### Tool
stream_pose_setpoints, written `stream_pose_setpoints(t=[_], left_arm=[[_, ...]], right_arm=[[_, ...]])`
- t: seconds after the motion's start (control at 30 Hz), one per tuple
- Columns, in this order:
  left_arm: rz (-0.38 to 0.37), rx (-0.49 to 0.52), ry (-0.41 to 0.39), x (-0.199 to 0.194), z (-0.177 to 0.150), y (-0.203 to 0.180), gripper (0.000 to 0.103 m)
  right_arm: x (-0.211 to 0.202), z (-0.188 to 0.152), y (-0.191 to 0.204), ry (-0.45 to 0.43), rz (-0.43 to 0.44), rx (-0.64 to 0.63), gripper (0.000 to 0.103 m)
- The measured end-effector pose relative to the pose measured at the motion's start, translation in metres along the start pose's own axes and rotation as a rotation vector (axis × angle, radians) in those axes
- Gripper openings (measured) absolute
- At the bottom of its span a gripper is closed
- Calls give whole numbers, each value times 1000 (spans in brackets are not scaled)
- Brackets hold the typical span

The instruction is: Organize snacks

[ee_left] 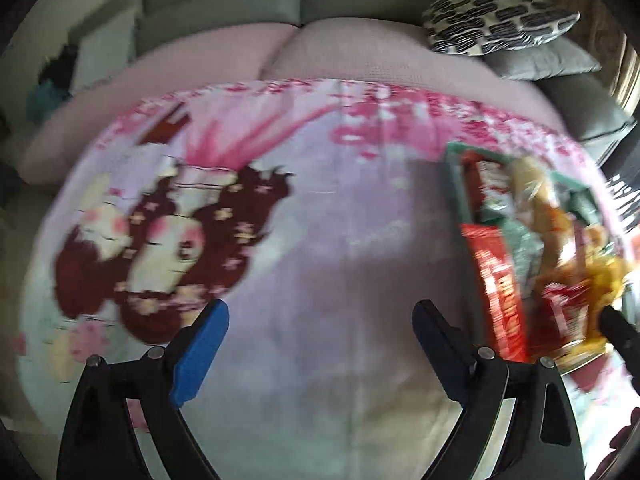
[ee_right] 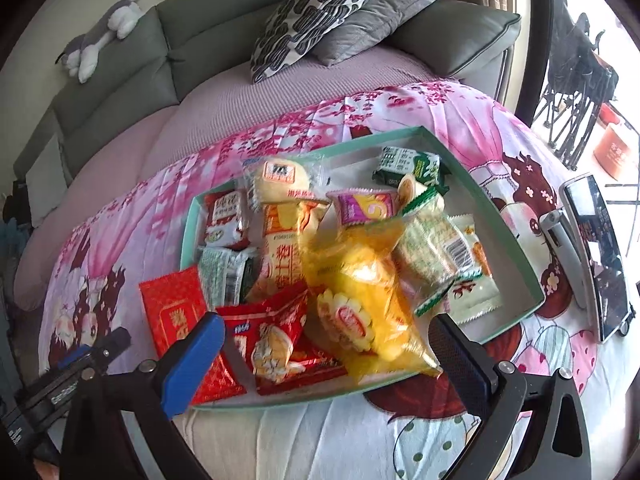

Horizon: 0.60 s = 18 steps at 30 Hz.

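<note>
A shallow teal-rimmed tray (ee_right: 516, 248) sits on a pink cartoon cloth (ee_left: 320, 220) and holds several wrapped snacks. My right gripper (ee_right: 326, 322) stands open over the tray's near end. A yellow packet (ee_right: 368, 300) lies between its fingers, close to the right one and not pinched. A red popcorn packet (ee_right: 276, 340) lies beside it, and a flat red packet (ee_right: 172, 304) overhangs the tray's left edge. My left gripper (ee_left: 320, 308) is open and empty over bare cloth, left of the tray (ee_left: 454, 168). It shows in the right wrist view as the left gripper (ee_right: 96, 348), low at the left.
A phone on a stand (ee_right: 600, 248) stands right of the tray. Behind the cloth is a grey sofa with a patterned cushion (ee_right: 312, 12), a grey cushion (ee_right: 380, 16) and a plush toy (ee_right: 104, 36). Folding chairs (ee_right: 576, 80) stand at far right.
</note>
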<state>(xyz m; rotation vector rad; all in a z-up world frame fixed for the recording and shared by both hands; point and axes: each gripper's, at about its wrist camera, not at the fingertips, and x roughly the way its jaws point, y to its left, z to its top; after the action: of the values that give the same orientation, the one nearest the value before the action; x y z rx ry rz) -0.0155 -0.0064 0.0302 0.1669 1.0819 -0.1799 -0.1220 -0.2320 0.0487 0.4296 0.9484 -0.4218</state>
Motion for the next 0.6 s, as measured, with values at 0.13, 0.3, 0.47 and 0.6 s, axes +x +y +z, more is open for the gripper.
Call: stream_pose_setpoints(t=[0.13, 0.3, 0.47, 0.6], left_arm=[[31, 6, -1, -5, -12, 3, 93], [69, 20, 10, -6, -24, 3, 93], [77, -5, 34, -9, -27, 8, 93], [74, 3, 52, -6, -26, 7, 93]], right_arm=[[1, -18, 9, 21, 1, -32, 103], [3, -36, 19, 45, -10, -80, 103], [4, -41, 27, 51, -21, -111, 103], [8, -42, 30, 57, -26, -129, 103]])
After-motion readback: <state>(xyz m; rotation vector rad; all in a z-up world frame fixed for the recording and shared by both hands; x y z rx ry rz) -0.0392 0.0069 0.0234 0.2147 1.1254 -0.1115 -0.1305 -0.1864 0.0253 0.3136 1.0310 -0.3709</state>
